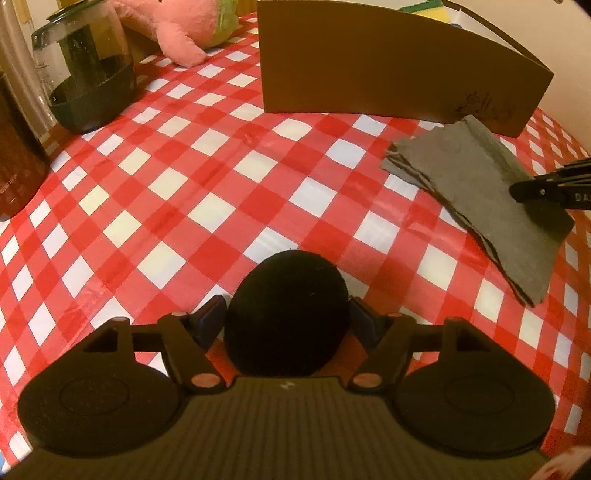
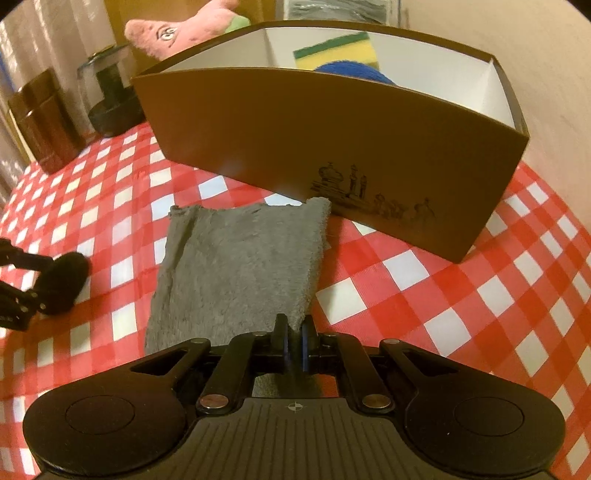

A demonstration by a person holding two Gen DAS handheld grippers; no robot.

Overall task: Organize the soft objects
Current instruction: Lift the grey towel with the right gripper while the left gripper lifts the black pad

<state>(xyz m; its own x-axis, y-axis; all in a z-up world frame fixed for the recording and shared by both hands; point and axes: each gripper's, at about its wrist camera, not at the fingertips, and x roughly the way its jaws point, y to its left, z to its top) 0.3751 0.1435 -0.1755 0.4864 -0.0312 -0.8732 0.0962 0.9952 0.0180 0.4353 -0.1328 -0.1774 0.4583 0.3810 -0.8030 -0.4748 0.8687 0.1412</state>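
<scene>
A black fuzzy ball (image 1: 288, 314) rests on the red-and-white checked tablecloth (image 1: 184, 184). My left gripper (image 1: 287, 315) is open around it, a pad close on each side. The same ball (image 2: 68, 280) shows at the left edge of the right wrist view. A folded grey cloth (image 2: 240, 266) lies in front of a brown cardboard box (image 2: 295, 129). My right gripper (image 2: 294, 328) is shut on the cloth's near edge. In the left wrist view that gripper (image 1: 524, 190) sits on the cloth (image 1: 472, 177) at the right.
The box holds a yellow-green sponge (image 2: 340, 48) and a blue soft item (image 2: 354, 72). A pink plush toy (image 1: 177, 33) lies behind the box on the left. Beside it stand a glass jar with a dark base (image 1: 92, 74) and a brown canister (image 2: 48, 122).
</scene>
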